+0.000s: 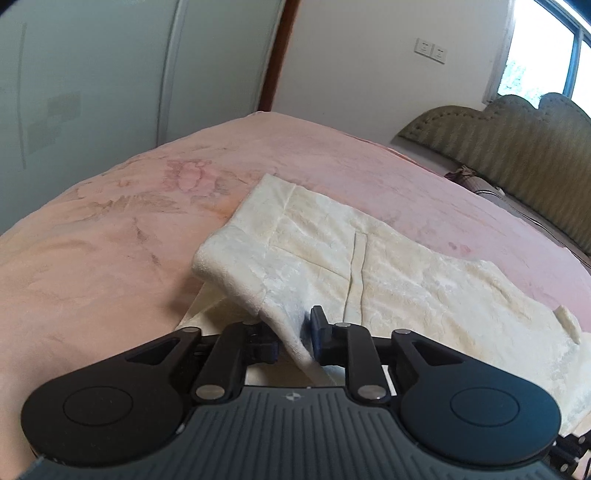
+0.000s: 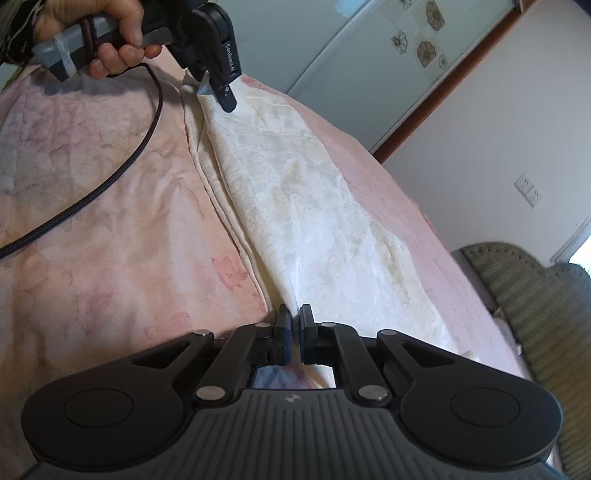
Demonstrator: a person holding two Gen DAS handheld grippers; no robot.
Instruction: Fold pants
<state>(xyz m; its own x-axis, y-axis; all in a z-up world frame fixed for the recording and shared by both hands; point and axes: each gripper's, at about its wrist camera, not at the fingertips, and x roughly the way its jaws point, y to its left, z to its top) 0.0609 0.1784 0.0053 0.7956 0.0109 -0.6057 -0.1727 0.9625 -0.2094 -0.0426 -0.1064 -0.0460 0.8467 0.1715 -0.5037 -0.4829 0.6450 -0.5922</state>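
Cream fleece pants (image 1: 332, 251) lie lengthwise on a pink bed cover (image 1: 110, 240), one end folded over itself. My left gripper (image 1: 295, 339) is open at that end, with a raised fold of the cloth hanging loosely in the gap between the pads. In the right wrist view the pants (image 2: 295, 206) stretch away from my right gripper (image 2: 294, 332), which is shut on their near edge. At the far end is the left gripper (image 2: 218, 88), held by a hand (image 2: 110, 33), with cloth still at its fingers.
The pink bed cover (image 2: 110, 221) spreads wide to both sides of the pants. A dark cable (image 2: 122, 162) trails from the left gripper across the bed. A green padded headboard (image 1: 517, 140) borders one side, with a pale wardrobe (image 1: 92, 74) and a window (image 1: 546, 48) beyond.
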